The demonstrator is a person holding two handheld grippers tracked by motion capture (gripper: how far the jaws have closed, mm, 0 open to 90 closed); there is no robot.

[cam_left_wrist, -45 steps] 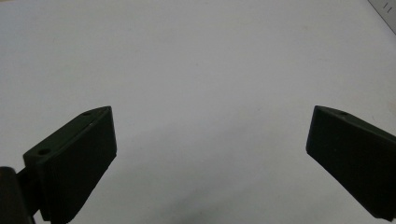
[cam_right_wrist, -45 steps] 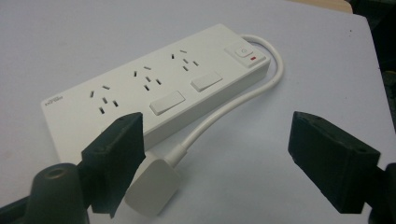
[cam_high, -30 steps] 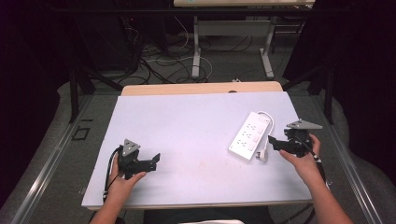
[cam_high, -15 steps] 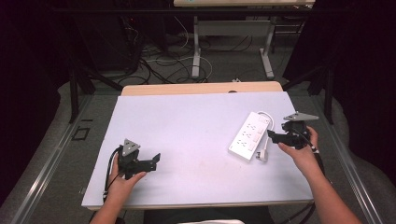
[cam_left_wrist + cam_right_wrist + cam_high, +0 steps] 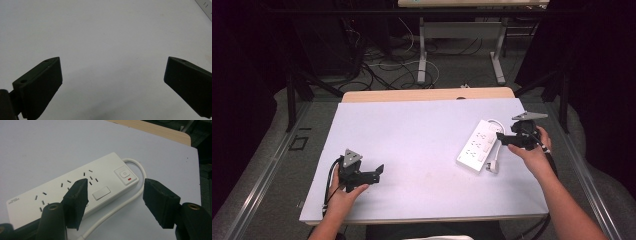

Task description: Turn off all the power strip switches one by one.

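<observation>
The white power strip (image 5: 479,144) lies flat on the tabletop (image 5: 412,145), on its right half and turned at an angle, with its switch end (image 5: 125,175) toward the far edge. Its white cable (image 5: 117,210) leaves that end in a loop and runs back along the strip's right side to the plug (image 5: 493,166), which rests just beside the strip's near corner.

The risk we see here comes from this cable. In the right gripper view it passes between the two jaws, so if we close now we may catch the cable instead of the body of the strip, and then the strip would swing or drag over the smooth tabletop. The strip is also wide, and a grip on one edge only could let it tip or slide out.

Our right gripper (image 5: 504,138) hovers just beside the strip's right side, near the switch end, with its jaws spread wide and nothing between them except the cable below. One jaw stands over the sockets, the other over bare tabletop beyond the cable.

Our left gripper (image 5: 377,172) is well apart from the strip, toward the tabletop's near left, jaws also wide and empty.
</observation>
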